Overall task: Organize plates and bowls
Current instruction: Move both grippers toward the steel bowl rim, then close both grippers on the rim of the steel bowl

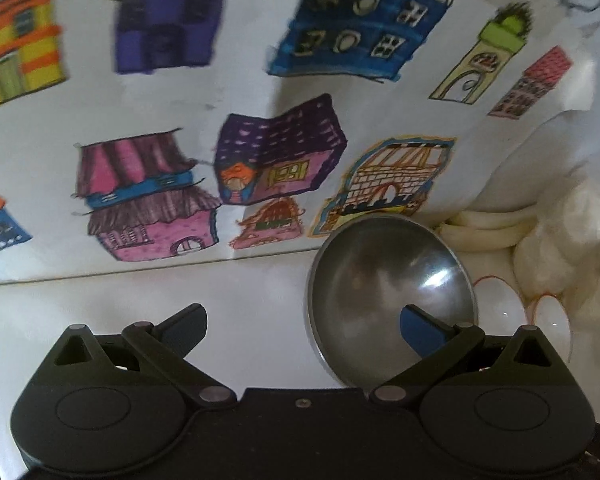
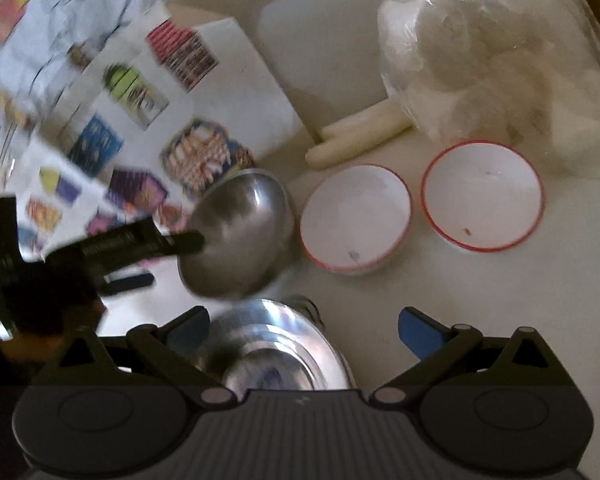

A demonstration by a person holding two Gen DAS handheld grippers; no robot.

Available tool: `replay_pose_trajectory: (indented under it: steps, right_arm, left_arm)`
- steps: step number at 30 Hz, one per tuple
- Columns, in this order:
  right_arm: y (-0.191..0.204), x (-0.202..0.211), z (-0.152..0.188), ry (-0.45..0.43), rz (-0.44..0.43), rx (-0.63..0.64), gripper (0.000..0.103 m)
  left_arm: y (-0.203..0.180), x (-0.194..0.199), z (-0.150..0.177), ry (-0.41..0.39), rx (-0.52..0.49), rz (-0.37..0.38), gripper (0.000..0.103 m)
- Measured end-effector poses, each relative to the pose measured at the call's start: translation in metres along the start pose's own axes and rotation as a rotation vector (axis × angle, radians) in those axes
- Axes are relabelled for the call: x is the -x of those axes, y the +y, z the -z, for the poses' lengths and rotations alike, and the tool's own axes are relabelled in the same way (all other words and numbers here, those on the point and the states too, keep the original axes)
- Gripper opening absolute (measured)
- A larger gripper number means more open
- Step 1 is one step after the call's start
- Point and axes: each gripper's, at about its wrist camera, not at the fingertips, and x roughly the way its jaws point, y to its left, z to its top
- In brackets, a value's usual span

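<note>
My left gripper (image 1: 303, 326) has its fingers spread, one inside the tilted steel bowl (image 1: 388, 300); my right gripper (image 2: 303, 326), fingers released, hovers near it, beside two white bowls (image 2: 356, 218).

Right gripper (image 2: 302, 330) sits at the bottom of the frame, jaws spread wide over a shiny steel plate (image 2: 276, 350). Left of centre, the left gripper (image 2: 180, 242) reaches into a tilted steel bowl (image 2: 240, 232). Two red-rimmed white bowls (image 2: 356, 218) (image 2: 482, 196) sit side by side at centre right, a plastic bag (image 2: 500, 64) above them, upper right
</note>
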Motion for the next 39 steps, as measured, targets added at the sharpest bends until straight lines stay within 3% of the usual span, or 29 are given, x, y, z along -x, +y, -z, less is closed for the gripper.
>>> replay_pose_trajectory:
  steps: [8,12,16,18,22,25,27,30,35,39]
  right_arm:
    - [0.001,-0.025,-0.011,0.004,0.008,-0.107,0.096]
    - [0.006,-0.037,-0.013,0.026,0.027,-0.087,0.083]
    - [0.011,-0.044,-0.013,0.036,0.022,-0.081,0.077]
    - [0.013,-0.048,-0.014,0.043,0.017,-0.085,0.074]
    - [0.015,-0.056,-0.015,0.055,0.011,-0.089,0.056]
    - [0.016,-0.06,-0.015,0.058,0.003,-0.092,0.046]
    - [0.018,-0.062,-0.015,0.058,-0.003,-0.096,0.04]
    - [0.018,-0.065,-0.015,0.061,-0.014,-0.093,0.032]
    - [0.019,-0.067,-0.017,0.056,-0.016,-0.091,0.025]
    - [0.021,-0.065,-0.015,0.046,-0.013,-0.06,0.024]
  left_arm:
    - [-0.006,-0.013,-0.007,0.027,-0.062,-0.067,0.102]
    - [-0.007,-0.018,-0.006,0.037,-0.082,-0.105,0.102]
    - [-0.009,-0.02,-0.005,0.032,-0.085,-0.102,0.099]
    - [-0.013,-0.028,-0.005,0.04,-0.076,-0.088,0.091]
    - [-0.014,-0.032,-0.005,0.038,-0.044,-0.054,0.075]
    - [-0.012,-0.031,-0.005,0.043,-0.022,-0.019,0.056]
    - [-0.011,-0.032,-0.004,0.051,-0.013,-0.003,0.038]
    - [-0.012,-0.035,-0.003,0.052,0.002,0.009,0.023]
    - [-0.011,-0.03,0.0,0.046,0.02,-0.006,0.01]
    - [-0.009,-0.02,0.006,0.028,0.01,-0.006,0.01]
